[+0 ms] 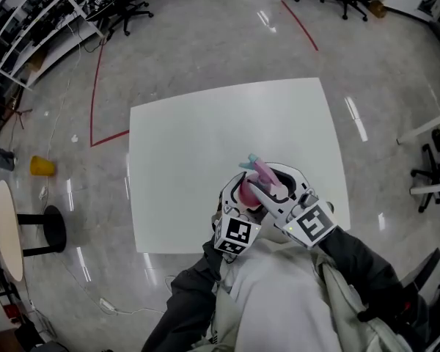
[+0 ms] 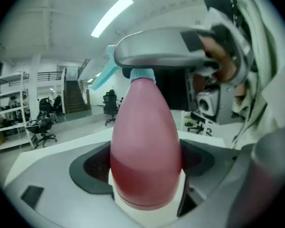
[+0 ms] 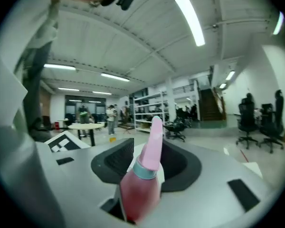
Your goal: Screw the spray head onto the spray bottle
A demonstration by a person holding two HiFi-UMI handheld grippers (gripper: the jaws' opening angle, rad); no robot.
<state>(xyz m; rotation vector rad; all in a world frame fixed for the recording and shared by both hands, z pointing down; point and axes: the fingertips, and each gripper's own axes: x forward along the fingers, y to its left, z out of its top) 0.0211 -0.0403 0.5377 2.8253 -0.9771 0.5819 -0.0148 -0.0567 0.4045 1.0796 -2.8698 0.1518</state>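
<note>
Both grippers hang over the white table's (image 1: 176,138) near edge. Past its left edge, a yellow thing (image 1: 42,166), a round table (image 1: 7,229) and shelves (image 1: 22,20) stand on the floor. The left gripper (image 1: 242,193) is clamped on the pink bottle (image 2: 145,146), which is darker red low down. The right gripper's (image 3: 149,163) jaws stand a little apart around the spray head (image 3: 153,141) on top.
</note>
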